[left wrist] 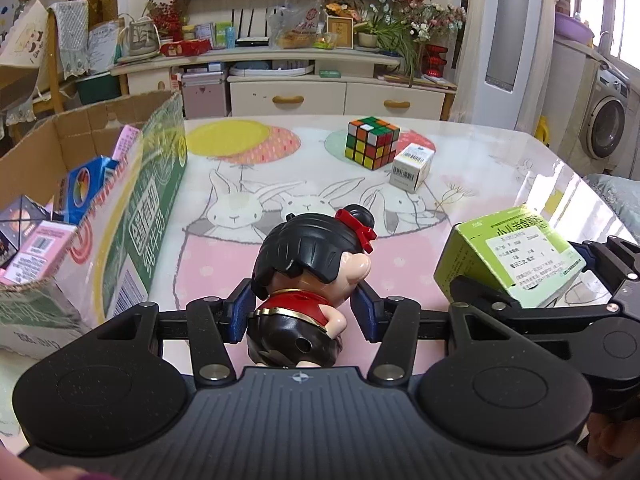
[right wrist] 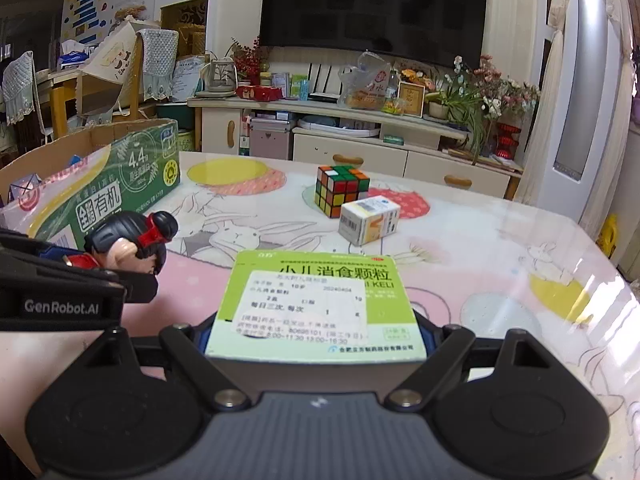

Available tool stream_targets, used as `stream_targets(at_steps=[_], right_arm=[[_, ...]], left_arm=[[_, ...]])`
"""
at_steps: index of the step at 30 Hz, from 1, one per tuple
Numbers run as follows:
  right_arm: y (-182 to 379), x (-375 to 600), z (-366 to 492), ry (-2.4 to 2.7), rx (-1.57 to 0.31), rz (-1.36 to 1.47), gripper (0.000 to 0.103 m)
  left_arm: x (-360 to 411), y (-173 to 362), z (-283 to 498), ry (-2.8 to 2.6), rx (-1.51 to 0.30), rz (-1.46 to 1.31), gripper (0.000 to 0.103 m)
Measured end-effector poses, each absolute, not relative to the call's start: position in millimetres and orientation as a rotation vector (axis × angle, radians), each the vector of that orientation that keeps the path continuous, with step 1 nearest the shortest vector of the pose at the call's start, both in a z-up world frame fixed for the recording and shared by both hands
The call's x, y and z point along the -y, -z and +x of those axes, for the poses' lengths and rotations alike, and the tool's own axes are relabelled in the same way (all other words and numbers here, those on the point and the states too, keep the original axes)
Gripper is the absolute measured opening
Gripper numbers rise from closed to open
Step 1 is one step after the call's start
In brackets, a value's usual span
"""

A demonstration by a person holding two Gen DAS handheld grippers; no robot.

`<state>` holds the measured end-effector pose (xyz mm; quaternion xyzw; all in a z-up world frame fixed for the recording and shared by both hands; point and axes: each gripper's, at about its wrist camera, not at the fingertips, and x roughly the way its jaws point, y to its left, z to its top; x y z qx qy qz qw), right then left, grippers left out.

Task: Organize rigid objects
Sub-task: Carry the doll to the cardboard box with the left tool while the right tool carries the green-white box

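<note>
My left gripper (left wrist: 304, 304) is shut on a doll figurine (left wrist: 316, 264) with black hair, a red bow and a red top, held just above the table. The doll (right wrist: 132, 240) and left gripper also show at the left edge of the right wrist view. My right gripper (right wrist: 316, 328) is shut on a green medicine box (right wrist: 316, 304) with a white label; the same green box (left wrist: 508, 256) appears at the right of the left wrist view. A Rubik's cube (left wrist: 372, 142) and a small white box (left wrist: 412, 166) rest farther back on the table.
An open cardboard carton (left wrist: 132, 184) with green print stands at the table's left and holds several small boxes. The table (left wrist: 248, 184) has a rabbit-print cover. Behind it are a TV cabinet (left wrist: 288, 92), flowers and a washing machine (left wrist: 608, 120).
</note>
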<state>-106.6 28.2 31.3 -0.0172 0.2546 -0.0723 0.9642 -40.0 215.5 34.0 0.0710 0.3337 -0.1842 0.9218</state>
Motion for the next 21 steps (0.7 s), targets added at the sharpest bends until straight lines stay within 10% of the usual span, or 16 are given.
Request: stream_targets(at_steps=[21], right_arm=[[-92.1, -63.5, -91.3, 0.089, -0.433, -0.052, 0.086]], left_arm=[[-284.8, -100.2, -19.8, 0.318, -0.562, -0.051, 0.065]])
